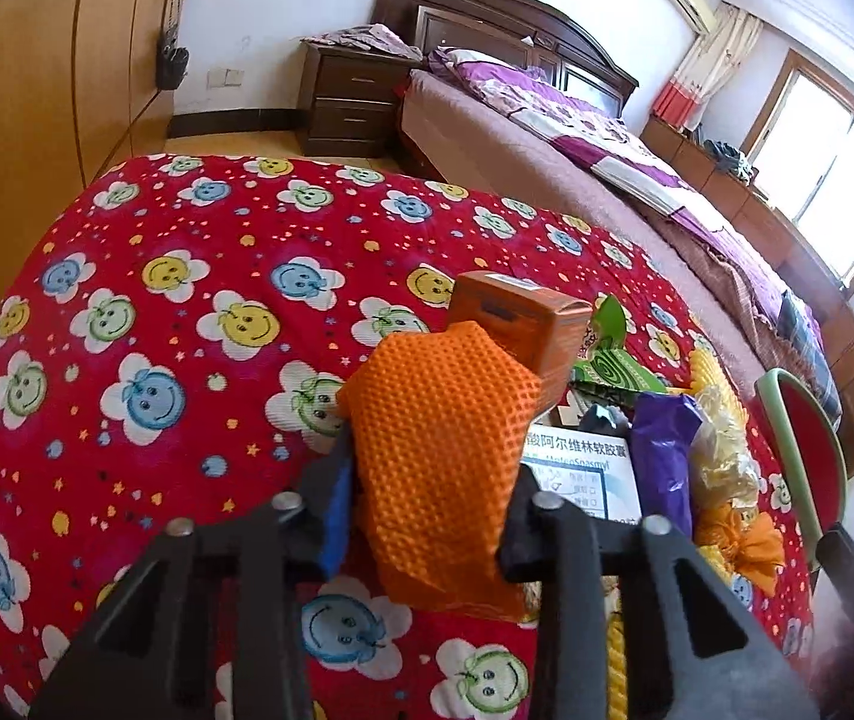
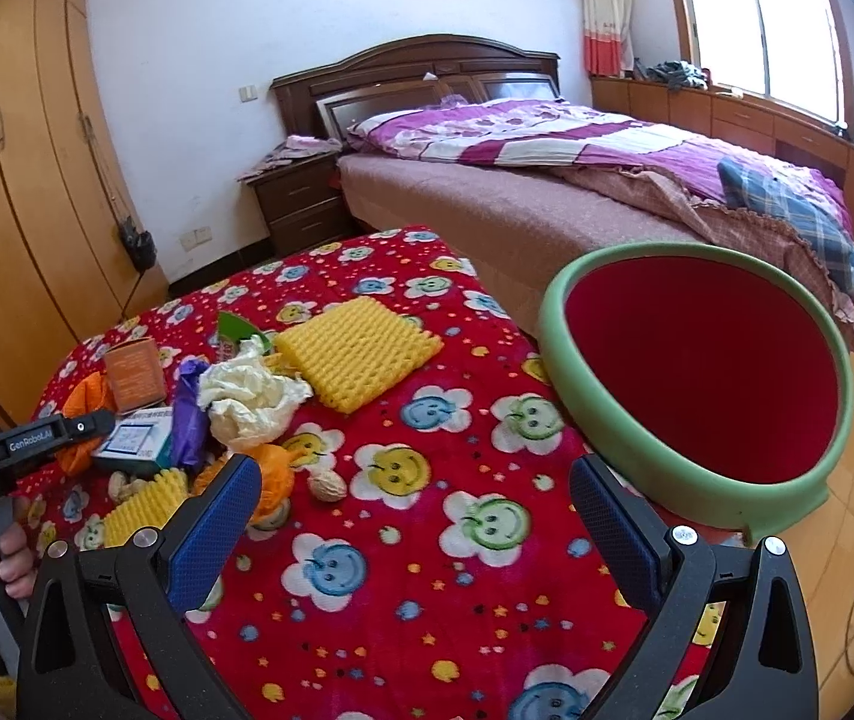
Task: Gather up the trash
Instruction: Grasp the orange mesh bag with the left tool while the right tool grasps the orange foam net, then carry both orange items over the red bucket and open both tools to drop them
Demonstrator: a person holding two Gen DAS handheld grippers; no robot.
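Note:
My left gripper (image 1: 427, 474) is shut on an orange foam net (image 1: 439, 450), held just above the red smiley-flower cloth (image 1: 156, 360); it also shows in the right wrist view (image 2: 75, 429). Trash lies in a pile: an orange box (image 2: 134, 375), a white medicine box (image 2: 135, 441), a purple wrapper (image 2: 188, 420), crumpled cream paper (image 2: 249, 402), a yellow foam net (image 2: 357, 360), a walnut (image 2: 327, 487). My right gripper (image 2: 414, 516) is open and empty above the cloth. A red bin with a green rim (image 2: 697, 372) stands at the table's right edge.
A bed (image 2: 577, 180) with a purple quilt lies beyond the table, a dark nightstand (image 2: 300, 204) beside it. Wooden wardrobes (image 2: 24, 180) line the left wall. A green wrapper (image 1: 613, 360) and a small yellow net (image 2: 147, 501) lie in the pile.

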